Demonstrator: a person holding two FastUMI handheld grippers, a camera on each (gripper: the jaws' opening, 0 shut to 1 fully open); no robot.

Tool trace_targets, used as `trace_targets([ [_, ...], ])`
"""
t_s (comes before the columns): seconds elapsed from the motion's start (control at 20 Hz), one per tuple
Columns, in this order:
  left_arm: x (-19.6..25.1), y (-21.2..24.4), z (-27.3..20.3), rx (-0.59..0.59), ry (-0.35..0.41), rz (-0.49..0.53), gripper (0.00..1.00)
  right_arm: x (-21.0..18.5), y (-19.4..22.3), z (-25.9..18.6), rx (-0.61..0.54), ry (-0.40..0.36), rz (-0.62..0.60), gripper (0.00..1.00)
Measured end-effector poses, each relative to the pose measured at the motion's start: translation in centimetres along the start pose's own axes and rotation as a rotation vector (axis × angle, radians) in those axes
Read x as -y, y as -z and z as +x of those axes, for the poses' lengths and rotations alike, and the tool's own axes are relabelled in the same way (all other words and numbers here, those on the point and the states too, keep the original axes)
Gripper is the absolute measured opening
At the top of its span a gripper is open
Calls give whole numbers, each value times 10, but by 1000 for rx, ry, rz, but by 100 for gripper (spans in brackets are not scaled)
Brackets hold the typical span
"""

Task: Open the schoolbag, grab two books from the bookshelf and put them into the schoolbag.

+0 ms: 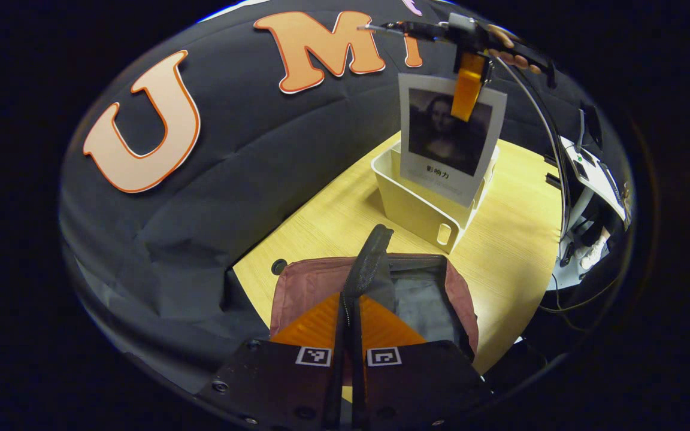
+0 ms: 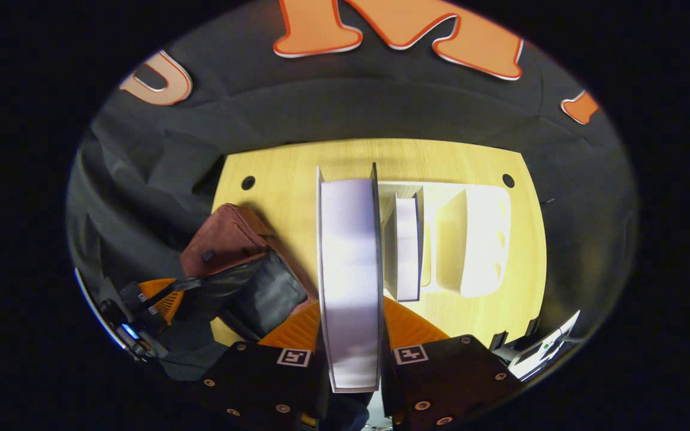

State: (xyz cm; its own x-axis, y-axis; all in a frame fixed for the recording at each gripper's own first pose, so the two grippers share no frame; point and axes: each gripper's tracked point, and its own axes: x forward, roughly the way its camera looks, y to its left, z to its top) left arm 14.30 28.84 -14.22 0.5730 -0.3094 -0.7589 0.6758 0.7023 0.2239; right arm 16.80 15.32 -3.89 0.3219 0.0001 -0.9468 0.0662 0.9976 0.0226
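A pale yellow wooden tabletop (image 1: 518,251) with a straight grain runs to the black cloth wall. Two small round dark holes sit in it near its far corners, one on the left (image 2: 248,182) and one on the right (image 2: 508,180). White equipment with dark cables (image 1: 587,197) stands beyond the table's right edge.

A light wooden table (image 2: 273,179) fills the middle of the right gripper view, with a round hole near each far corner. Directly on it sit a dark red schoolbag (image 2: 225,239) at the left of the frame and a white bookshelf bin (image 2: 477,239) right of centre, well apart from the schoolbag.
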Motion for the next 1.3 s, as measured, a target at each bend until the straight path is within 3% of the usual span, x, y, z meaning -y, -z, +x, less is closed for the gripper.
trace_targets([
  [0.15, -2, 0, -1, -18, 3, 18, 7, -10, 18, -25, 39, -46, 12, 36],
  [0.25, -2, 0, -2, -32, 8, 34, 7, -27, 30, -31, 65, -116, 28, 36],
  [0.45, -4, -3, 1, -52, 0, 42, 7, -49, 69, -22, 84, -203, 84, 35],
  [0.75, 0, -9, 0, -62, 9, 46, 7, -79, 115, 28, 77, -332, 228, 34],
  [1.3, 18, -13, -7, -57, 25, 15, 8, -156, 145, 125, 109, -545, 475, 34],
])
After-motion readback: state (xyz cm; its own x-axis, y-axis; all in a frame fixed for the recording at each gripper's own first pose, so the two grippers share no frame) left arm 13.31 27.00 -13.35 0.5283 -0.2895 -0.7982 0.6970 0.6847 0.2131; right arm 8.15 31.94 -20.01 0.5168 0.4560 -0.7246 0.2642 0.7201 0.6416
